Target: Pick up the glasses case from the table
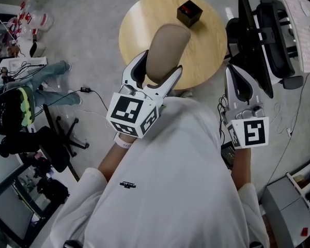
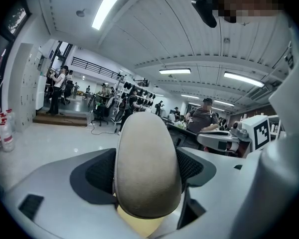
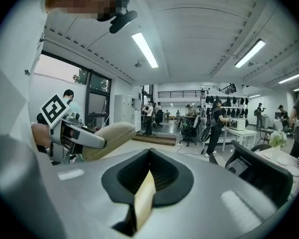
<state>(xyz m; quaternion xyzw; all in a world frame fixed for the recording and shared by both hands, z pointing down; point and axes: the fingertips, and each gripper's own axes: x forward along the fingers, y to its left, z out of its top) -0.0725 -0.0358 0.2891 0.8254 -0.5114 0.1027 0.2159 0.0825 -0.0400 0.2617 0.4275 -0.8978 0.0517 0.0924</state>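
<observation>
The glasses case (image 1: 166, 49) is a beige, rounded oblong. My left gripper (image 1: 163, 62) is shut on its lower end and holds it up over the round wooden table (image 1: 139, 25), long end pointing away from me. In the left gripper view the case (image 2: 147, 158) fills the middle, clamped between both black pads (image 2: 97, 176). My right gripper (image 1: 233, 72) hangs off the table's right edge, shut with nothing in it. The right gripper view shows its own jaws (image 3: 148, 171) closed together, and the case (image 3: 109, 136) in the left gripper (image 3: 72, 131) at the left.
A small black box (image 1: 189, 12) with red inside sits at the table's far side. A black office chair (image 1: 261, 40) stands close on the right, another chair base (image 1: 57, 136) and a helmet (image 1: 13, 107) on the left. Cables (image 1: 85, 90) trail on the floor.
</observation>
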